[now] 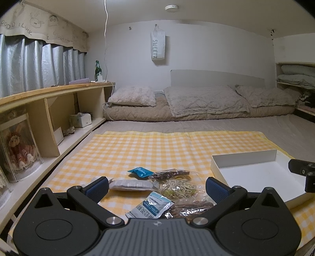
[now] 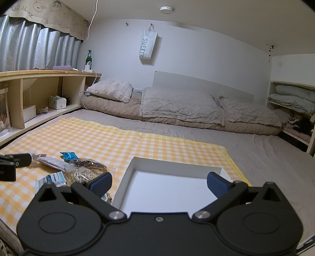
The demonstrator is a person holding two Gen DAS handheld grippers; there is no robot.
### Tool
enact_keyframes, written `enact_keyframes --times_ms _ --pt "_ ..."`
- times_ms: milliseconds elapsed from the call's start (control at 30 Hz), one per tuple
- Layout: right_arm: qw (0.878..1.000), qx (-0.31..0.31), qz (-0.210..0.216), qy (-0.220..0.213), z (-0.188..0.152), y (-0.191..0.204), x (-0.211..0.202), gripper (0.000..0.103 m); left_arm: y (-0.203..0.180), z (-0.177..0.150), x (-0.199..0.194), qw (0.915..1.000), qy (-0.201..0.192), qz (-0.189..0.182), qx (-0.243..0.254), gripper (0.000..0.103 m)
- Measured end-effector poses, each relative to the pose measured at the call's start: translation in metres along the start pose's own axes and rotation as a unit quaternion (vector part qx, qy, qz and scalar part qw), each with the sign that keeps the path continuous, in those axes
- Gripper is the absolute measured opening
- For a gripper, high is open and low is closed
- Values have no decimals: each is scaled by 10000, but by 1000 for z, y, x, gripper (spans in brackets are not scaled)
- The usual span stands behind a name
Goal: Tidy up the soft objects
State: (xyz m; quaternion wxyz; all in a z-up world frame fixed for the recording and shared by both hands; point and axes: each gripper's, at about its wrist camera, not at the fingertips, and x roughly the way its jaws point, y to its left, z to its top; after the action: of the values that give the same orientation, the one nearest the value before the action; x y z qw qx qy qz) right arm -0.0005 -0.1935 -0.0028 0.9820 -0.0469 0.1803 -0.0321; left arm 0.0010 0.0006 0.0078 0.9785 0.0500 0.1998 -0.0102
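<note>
Soft packets are heaped on a yellow checked cloth (image 1: 122, 149), beside a white tray (image 2: 167, 189).

The left hand-held gripper (image 1: 157, 187) is held spread wide above the packets (image 1: 167, 189), nothing gripped. The right hand-held gripper (image 2: 159, 182) is likewise held apart over the tray, where nothing is seen lying.

Dim, even indoor light from a ceiling lamp (image 1: 171, 7) at twelve o'clock; soft shadows, sharp centre, strong fisheye bending and dark vignetted corners toward every edge, slight glare on plastic packets (image 1: 150, 205).
</note>
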Motion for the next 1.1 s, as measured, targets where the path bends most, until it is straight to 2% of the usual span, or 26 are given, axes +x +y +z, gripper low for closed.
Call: enact_keyframes --times_ms 367,533,833,900,1000,1100 --pt "9993 -17 287 -250 39 1 -2 103 11 44 4 9996 -226 -93 112 103" --pt "9976 -162 591 -326 58 0 3 103 14 65 10 9979 -537 83 343 103" --pt "9934 -217 1016 -475 99 -7 31 103 21 90 35 9942 -813 -225 666 103" --pt "9928 -386 1047 -428 108 -3 39 103 23 94 44 9941 -730 -303 744 103" --pt "9883 -696 1340 -231 116 7 53 103 31 95 59 9951 -531 -486 676 103" --pt "9761 -1233 1788 -102 114 19 66 103 41 92 76 9956 -283 -567 692 103"
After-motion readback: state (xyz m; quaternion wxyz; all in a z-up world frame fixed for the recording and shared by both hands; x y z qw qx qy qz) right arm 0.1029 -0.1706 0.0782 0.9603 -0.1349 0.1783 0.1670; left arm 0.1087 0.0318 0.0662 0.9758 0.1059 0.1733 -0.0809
